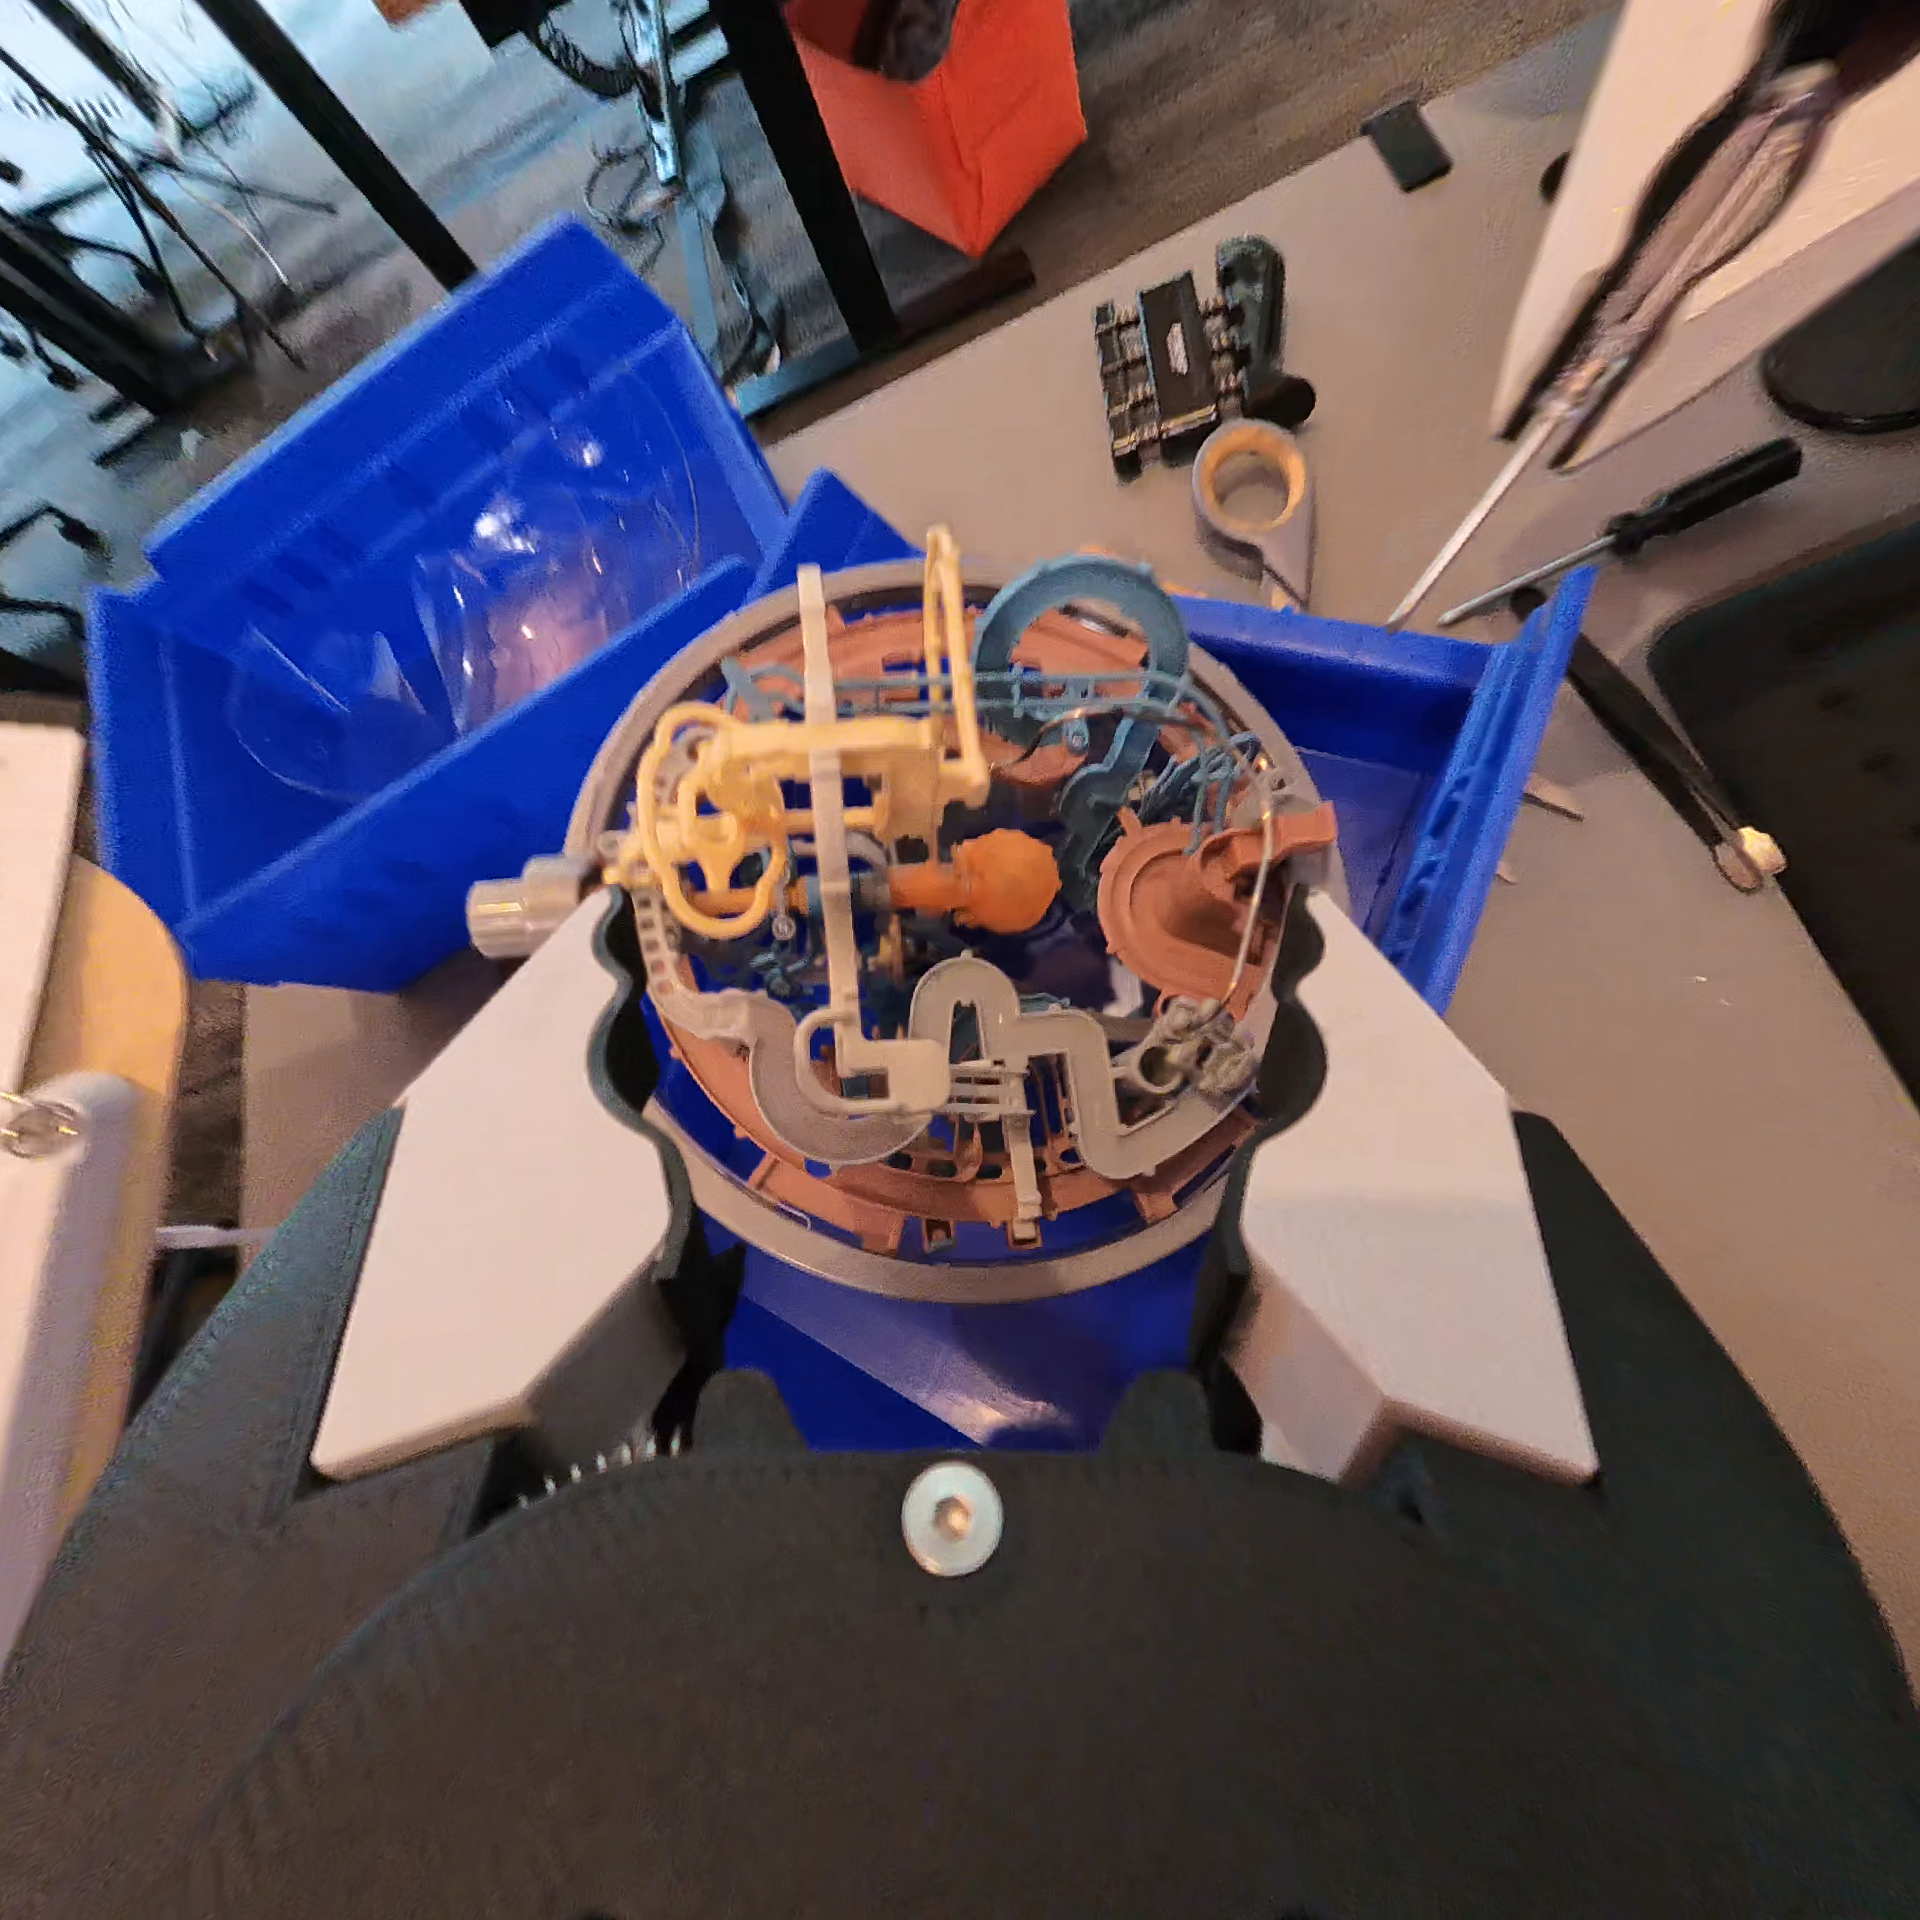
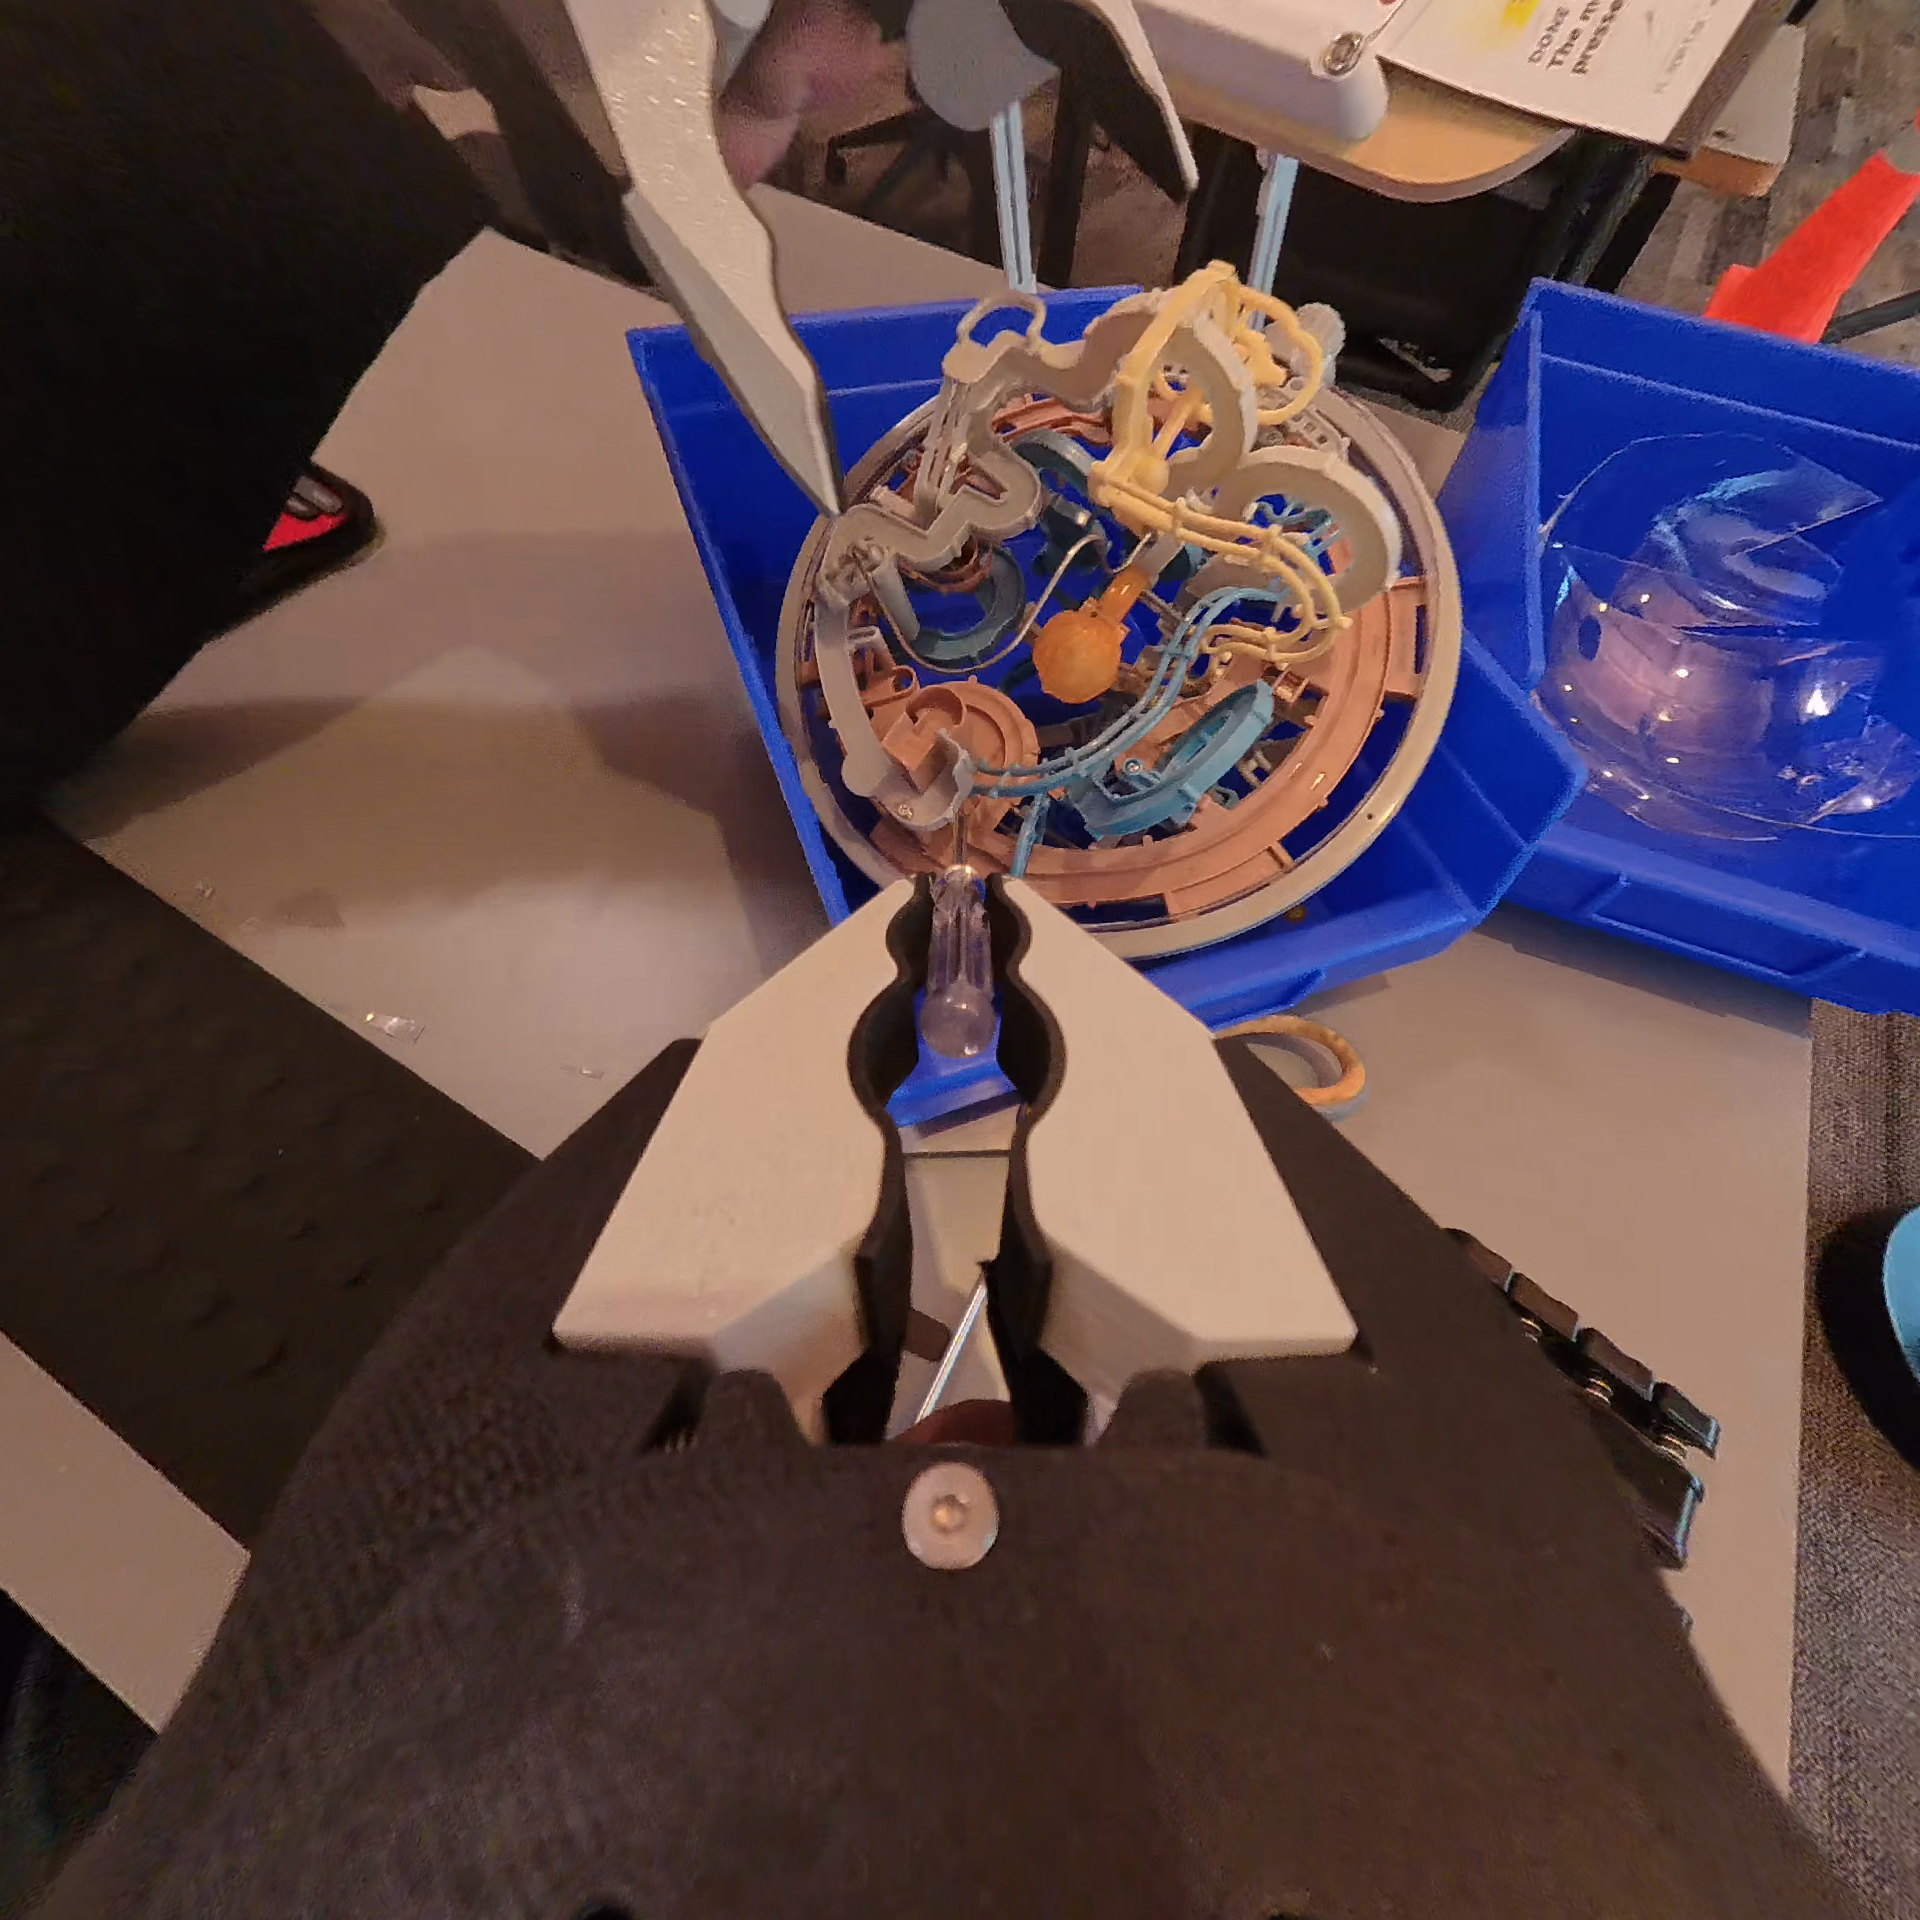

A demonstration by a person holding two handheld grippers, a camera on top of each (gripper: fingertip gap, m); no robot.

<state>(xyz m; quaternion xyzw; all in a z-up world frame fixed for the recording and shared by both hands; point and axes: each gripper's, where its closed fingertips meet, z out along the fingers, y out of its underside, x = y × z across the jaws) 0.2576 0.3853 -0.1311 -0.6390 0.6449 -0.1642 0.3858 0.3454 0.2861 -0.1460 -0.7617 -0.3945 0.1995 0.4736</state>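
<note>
My left gripper is shut on a round marble-maze core of cream, grey, blue and brown tracks inside a grey ring. It holds the core tilted above a blue bin. My right gripper is shut on a small clear-handled screwdriver. The screwdriver tip is at the near edge of the maze core, by a grey track piece. One finger of the left gripper touches the ring's far left side. The right gripper also shows at the top right of the left wrist view.
A second blue bin holds a clear plastic dome, which also shows in the right wrist view. On the grey table lie a tape roll, a black bit set, a black-handled screwdriver and tweezers. An orange box stands beyond.
</note>
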